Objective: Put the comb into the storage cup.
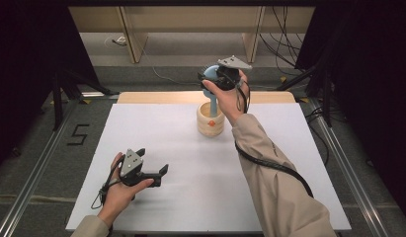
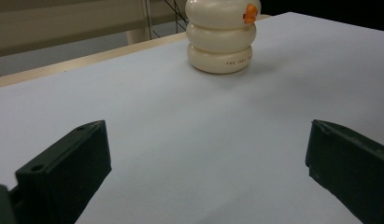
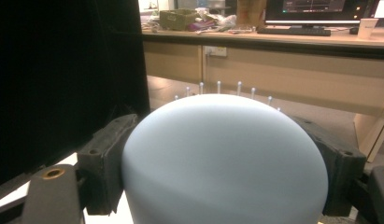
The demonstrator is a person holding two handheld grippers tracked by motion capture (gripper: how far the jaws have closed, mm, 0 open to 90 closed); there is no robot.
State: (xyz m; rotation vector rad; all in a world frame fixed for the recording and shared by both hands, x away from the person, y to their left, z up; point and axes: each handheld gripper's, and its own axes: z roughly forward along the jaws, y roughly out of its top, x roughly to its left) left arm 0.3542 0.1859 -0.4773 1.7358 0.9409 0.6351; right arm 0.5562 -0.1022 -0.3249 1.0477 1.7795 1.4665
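1. Overhead, the right tongs clamp the pale-blue brush head, its handle upright in the cream ribbed holder directly below
2. Open, empty left tongs rest well apart, nearer the counter's front

Bare table ahead, cup beyond — unobstructed

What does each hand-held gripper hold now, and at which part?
The right hand-held gripper clamps the blue brush by its rounded head, handle down in the cream holder. The left hand-held gripper holds nothing.
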